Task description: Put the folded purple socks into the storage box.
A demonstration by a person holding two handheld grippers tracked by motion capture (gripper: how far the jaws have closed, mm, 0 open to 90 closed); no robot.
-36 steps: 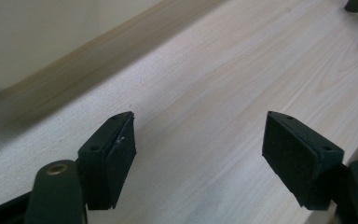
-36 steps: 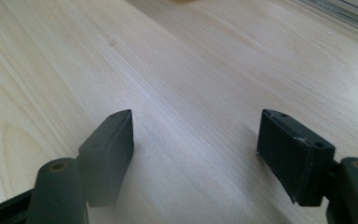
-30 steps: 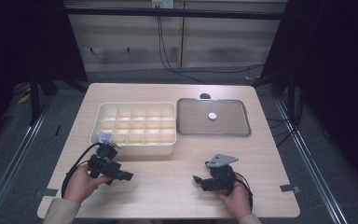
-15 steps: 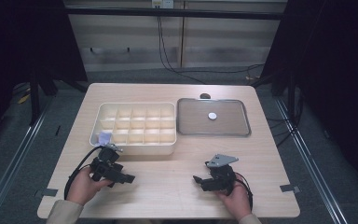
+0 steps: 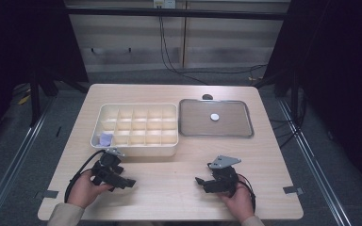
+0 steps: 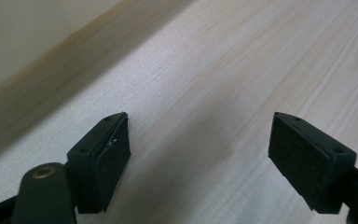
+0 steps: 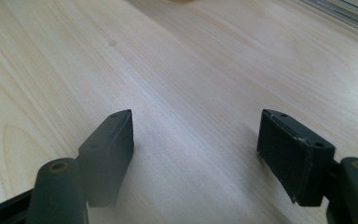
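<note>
A cream compartment box (image 5: 136,109) stands on the wooden table (image 5: 169,197), with a small pale lilac piece (image 5: 105,138) in its front left cell. Right of it lies a metal tray (image 5: 188,127) holding one small white round piece (image 5: 214,116). My left gripper (image 5: 126,182) rests on the table just in front of the box's front left corner, jaws pointing right. Its jaws (image 6: 198,135) stand wide open over bare wood. My right gripper (image 5: 201,181) lies in front of the tray, pointing left, also open (image 7: 196,135) with nothing between its fingers.
The box's cream wall (image 6: 23,37) rises close at the upper left of the left gripper view. The tray's rim (image 7: 349,18) crosses the top right corner of the right gripper view. A dark round knob (image 5: 207,97) sits behind the tray. Black cables trail from both grippers.
My left gripper has drawn back a little from the box toward the person's side of the table. The right gripper and the pieces have not moved.
</note>
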